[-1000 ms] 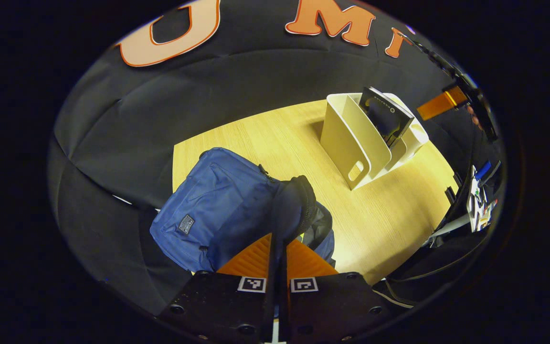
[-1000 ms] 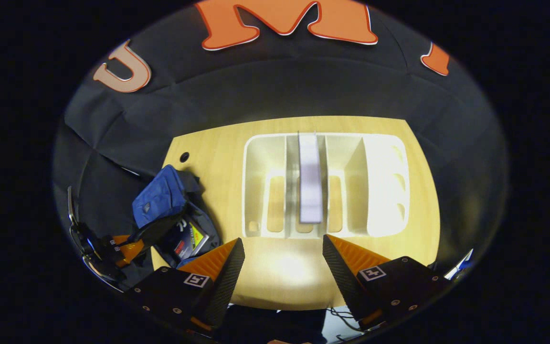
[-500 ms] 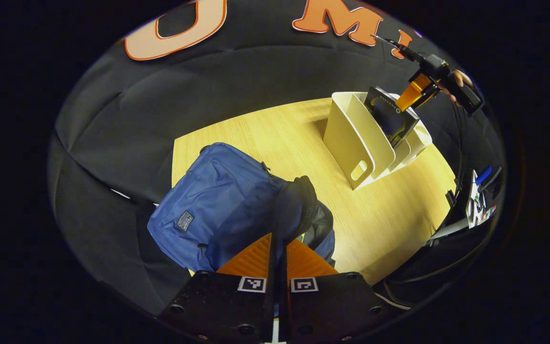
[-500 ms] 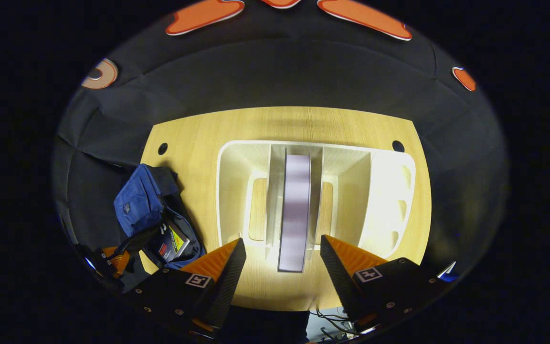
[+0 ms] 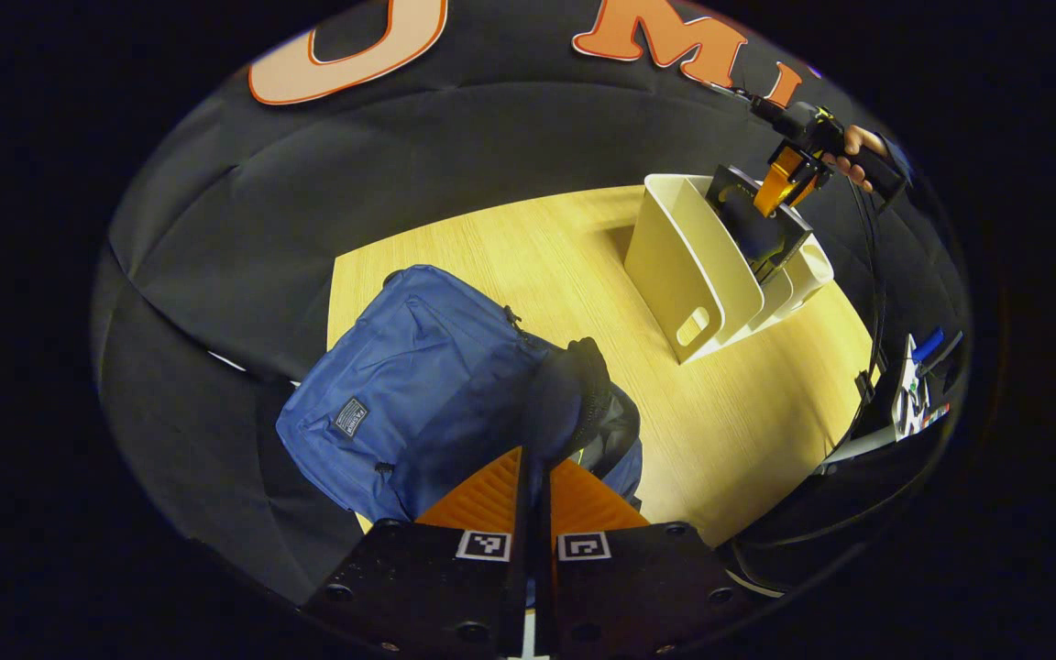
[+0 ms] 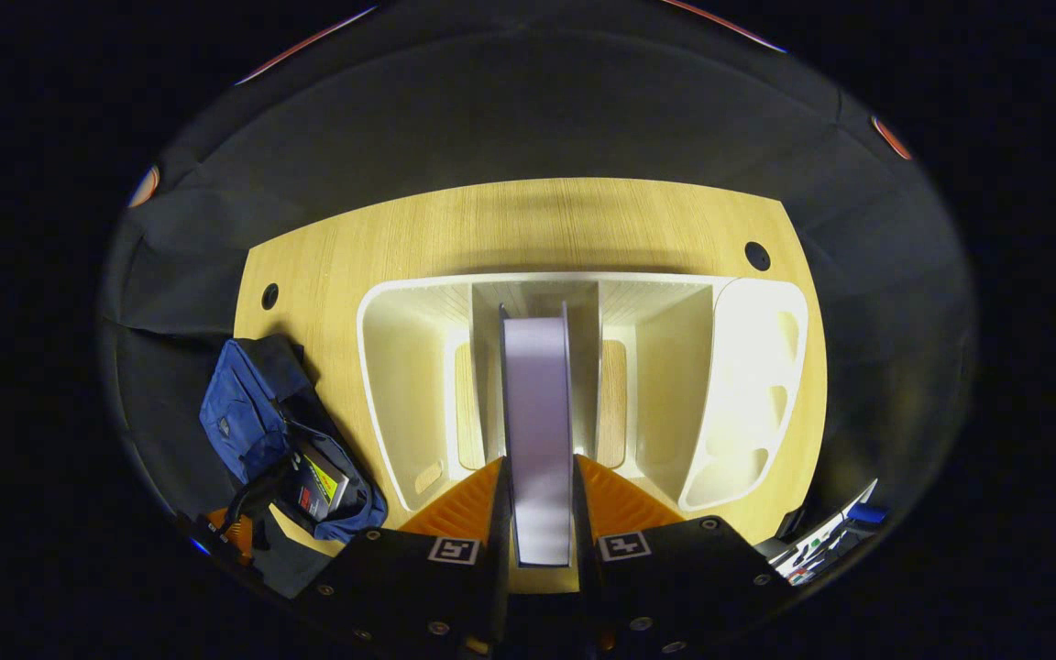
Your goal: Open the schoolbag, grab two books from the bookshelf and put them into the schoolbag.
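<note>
Two tongs at work: right tongs [image 6: 537, 500] clenched on the second book [image 6: 537, 412], upright in the bookshelf's [image 6: 400, 385] middle slot; left tongs [image 5: 534, 481] pinch the schoolbag's [image 5: 418, 385] flap. Lift straight up, clearing the dividers. Right gripper view reveals one book [image 6: 319, 481] already bagged; left gripper view shows the book's dark cover [image 5: 753, 229].

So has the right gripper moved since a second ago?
Yes. In the right gripper view the right gripper has come down toward the white bookshelf, and its fingers have closed on the upright book.
</note>
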A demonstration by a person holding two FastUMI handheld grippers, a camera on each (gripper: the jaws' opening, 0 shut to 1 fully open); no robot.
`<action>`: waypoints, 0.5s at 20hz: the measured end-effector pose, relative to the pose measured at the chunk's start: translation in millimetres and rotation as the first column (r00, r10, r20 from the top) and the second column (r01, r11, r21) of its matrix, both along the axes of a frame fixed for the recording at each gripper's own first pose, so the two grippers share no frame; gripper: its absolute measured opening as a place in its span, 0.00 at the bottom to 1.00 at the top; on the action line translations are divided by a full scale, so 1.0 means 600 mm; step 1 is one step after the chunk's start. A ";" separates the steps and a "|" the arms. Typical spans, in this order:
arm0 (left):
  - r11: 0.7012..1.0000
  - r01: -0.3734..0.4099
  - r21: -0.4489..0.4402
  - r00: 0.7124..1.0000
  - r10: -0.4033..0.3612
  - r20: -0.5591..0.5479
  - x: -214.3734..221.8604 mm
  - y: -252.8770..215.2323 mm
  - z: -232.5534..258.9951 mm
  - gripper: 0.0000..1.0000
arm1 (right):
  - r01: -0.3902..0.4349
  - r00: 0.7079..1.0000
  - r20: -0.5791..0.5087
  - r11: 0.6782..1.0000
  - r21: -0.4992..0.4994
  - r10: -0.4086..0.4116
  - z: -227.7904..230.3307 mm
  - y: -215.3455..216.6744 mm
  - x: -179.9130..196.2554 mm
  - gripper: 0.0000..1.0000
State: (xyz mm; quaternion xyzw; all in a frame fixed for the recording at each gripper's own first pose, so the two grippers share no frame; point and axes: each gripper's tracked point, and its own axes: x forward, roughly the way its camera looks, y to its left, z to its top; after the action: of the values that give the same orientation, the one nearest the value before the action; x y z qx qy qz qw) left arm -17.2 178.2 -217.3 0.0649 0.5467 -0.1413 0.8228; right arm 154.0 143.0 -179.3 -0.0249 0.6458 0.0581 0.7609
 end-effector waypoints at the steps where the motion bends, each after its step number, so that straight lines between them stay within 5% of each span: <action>1: 1.000 0.002 0.000 1.000 -0.002 0.001 -0.001 0.000 0.000 0.05 | 0.000 1.000 -0.002 1.000 -0.005 0.000 0.001 -0.002 -0.003 0.39; 2: 1.000 0.004 -0.001 1.000 -0.004 0.000 0.000 0.000 -0.001 0.05 | -0.005 1.000 -0.002 1.000 -0.006 0.005 0.006 -0.003 -0.006 0.29; 10: 1.000 0.013 -0.006 1.000 -0.013 0.004 0.001 0.002 -0.003 0.05 | -0.022 0.996 0.082 0.999 0.039 0.019 0.098 -0.014 -0.040 0.26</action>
State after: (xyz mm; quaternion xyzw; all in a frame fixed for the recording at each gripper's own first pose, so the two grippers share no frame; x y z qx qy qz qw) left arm -16.7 179.6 -219.3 0.0662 0.5441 -0.1484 0.8231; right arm 130.0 134.8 -120.5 -0.0187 0.6127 0.0779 0.7863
